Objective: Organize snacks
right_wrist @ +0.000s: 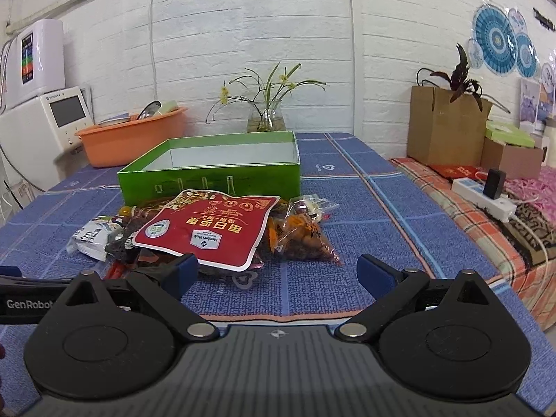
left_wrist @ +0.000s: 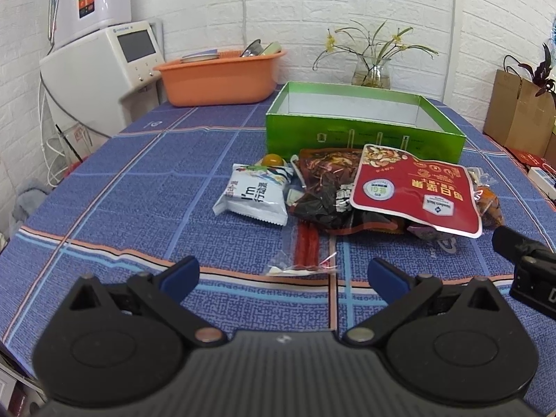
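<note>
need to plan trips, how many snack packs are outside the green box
6 visible: white pack leftmost, dark pack, red nut pouch on top, orange bag rightmost, clear sleeve nearest, yellow item. More may hide underneath.

The left gripper (left_wrist: 283, 279) and the right gripper (right_wrist: 278, 272) both hover level and side by side, each with its blue-tipped jaws spread wide and holding nothing.

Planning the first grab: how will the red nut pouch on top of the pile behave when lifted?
The red nut pouch is probably floppy: it drapes over the packets beneath. Its glossy film looks slippery, so pinch an edge firmly. Lifting may disturb the packets under it.
</note>
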Action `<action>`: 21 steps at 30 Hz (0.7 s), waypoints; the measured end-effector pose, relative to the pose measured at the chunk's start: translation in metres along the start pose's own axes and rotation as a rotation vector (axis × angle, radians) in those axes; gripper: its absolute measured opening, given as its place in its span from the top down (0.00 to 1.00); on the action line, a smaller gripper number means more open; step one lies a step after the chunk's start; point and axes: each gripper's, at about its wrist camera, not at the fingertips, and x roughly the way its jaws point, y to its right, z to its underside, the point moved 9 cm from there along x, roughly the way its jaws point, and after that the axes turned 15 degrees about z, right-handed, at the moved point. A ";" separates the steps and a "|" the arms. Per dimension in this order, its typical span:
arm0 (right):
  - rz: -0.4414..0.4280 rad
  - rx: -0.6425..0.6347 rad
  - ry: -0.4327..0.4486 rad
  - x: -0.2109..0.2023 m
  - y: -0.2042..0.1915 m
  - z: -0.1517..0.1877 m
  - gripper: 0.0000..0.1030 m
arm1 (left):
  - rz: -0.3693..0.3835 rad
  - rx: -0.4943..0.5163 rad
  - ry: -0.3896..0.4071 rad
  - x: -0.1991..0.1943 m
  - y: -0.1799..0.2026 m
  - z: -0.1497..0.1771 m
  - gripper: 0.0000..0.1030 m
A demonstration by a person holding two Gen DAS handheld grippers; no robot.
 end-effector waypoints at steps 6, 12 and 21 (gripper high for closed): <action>0.049 -0.030 0.015 0.005 -0.003 -0.007 0.00 | -0.032 -0.013 0.011 -0.002 -0.007 -0.001 0.00; 0.040 -0.014 -0.001 0.005 -0.003 -0.004 0.00 | 0.004 0.018 -0.020 0.002 0.004 0.004 0.00; 0.034 0.014 -0.039 0.011 0.000 0.002 0.00 | 0.008 0.062 -0.038 0.005 0.014 0.006 0.00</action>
